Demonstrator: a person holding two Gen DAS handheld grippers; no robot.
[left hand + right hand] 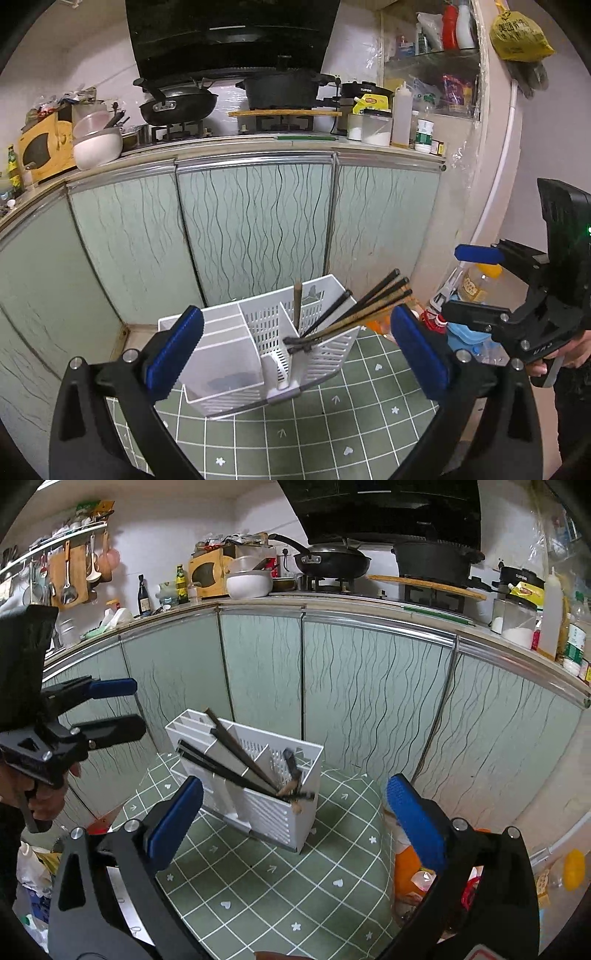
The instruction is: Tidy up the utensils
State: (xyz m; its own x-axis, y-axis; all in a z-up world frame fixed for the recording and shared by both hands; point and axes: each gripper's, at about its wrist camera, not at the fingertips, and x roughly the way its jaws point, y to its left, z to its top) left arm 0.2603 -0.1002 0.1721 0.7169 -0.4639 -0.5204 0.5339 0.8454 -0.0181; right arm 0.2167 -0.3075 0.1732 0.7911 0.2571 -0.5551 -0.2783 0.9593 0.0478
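On the green tiled mat (pixel 332 424), dark chopsticks (pixel 362 306) are leaning from the white slotted plastic caddy (pixel 266 354); both grippers (pixel 295 354) (pixel 291 823) are hanging released, empty; a nudge risks tipping it.

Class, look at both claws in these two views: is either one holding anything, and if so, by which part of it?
Nothing is held. The left claw and right claw both stand open and empty; the chopsticks rest in the white holder.

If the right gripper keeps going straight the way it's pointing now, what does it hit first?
Most likely the white utensil caddy, at its near side, where the chopsticks lean. The right gripper, jaws open and empty, points slightly downward at it, though depth is hard to judge.
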